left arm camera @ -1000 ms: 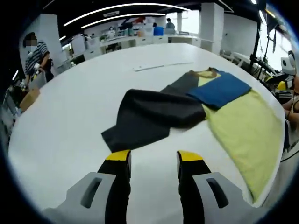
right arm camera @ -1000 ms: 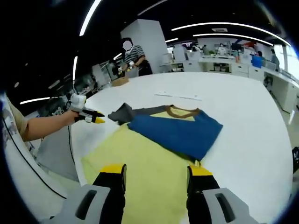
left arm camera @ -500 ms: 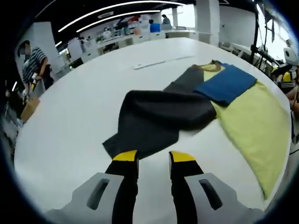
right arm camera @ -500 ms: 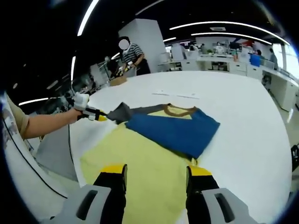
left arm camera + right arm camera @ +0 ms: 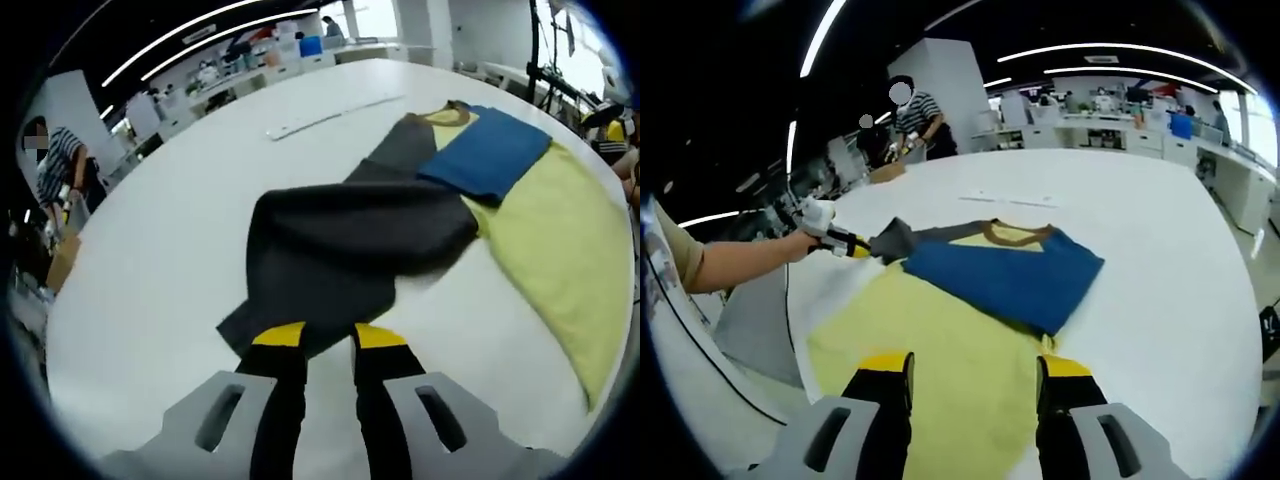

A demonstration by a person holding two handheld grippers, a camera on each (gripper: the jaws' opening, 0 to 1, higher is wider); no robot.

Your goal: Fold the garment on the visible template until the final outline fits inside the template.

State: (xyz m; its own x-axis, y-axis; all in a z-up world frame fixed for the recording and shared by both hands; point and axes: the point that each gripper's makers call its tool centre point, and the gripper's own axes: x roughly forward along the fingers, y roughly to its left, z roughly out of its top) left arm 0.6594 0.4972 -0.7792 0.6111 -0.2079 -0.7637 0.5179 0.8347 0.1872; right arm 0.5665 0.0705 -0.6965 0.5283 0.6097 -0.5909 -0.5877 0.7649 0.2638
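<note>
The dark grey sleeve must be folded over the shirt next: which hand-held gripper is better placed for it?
Left. The left hand-held gripper is already at the dark grey sleeve end, jaws nearly shut. The right hand-held gripper hangs open over the yellow body.

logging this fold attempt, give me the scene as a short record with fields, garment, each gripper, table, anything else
garment: shirt with yellow body, blue panel folded across it, dark grey sleeve spread out to one side
left gripper: jaws narrowed at the grey sleeve's edge; grip cannot be confirmed
right gripper: open, above the yellow body, holding nothing
table: white
other: white strip lying beyond the collar; person in striped top in the background
</note>
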